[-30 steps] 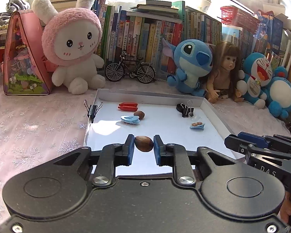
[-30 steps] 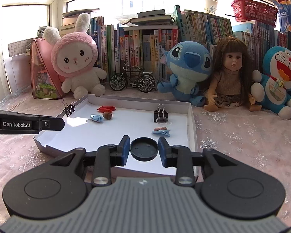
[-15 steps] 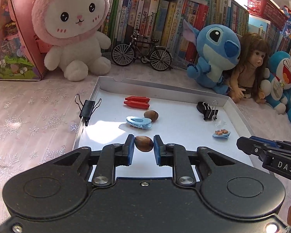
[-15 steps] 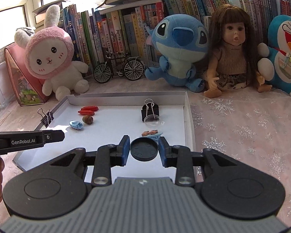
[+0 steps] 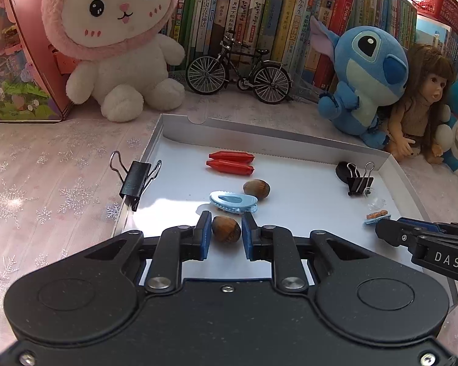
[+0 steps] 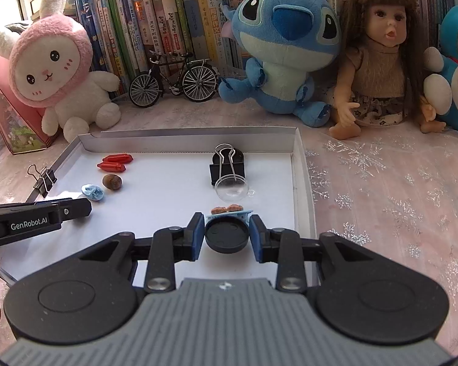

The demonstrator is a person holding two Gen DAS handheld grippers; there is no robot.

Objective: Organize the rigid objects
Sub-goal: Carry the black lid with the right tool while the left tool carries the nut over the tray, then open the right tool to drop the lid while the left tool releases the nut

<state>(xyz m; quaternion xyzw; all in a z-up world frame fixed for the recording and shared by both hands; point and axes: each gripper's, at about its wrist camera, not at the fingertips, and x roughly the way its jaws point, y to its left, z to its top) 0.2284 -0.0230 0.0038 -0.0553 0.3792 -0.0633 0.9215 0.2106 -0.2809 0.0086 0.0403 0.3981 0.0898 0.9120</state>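
The left tongs (image 5: pixel 226 234) pinch a brown nut (image 5: pixel 226 228) over the near-left part of the white tray (image 5: pixel 290 135). Its mate, the second nut (image 5: pixel 256 189), lies just beyond, past the blue clip (image 5: pixel 232 201), so the left hand is the nearer one. The right tongs (image 6: pixel 227 235) pinch a black cap (image 6: pixel 227 235) over the tray's near-right part, close behind the small blue plate (image 6: pixel 230 212). Compared with a second earlier, both tongs sit lower and further in over the tray, with grips unchanged.

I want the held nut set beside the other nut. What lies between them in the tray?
The blue hair clip lies just ahead of the left claw and its held nut, partly before the loose nut.
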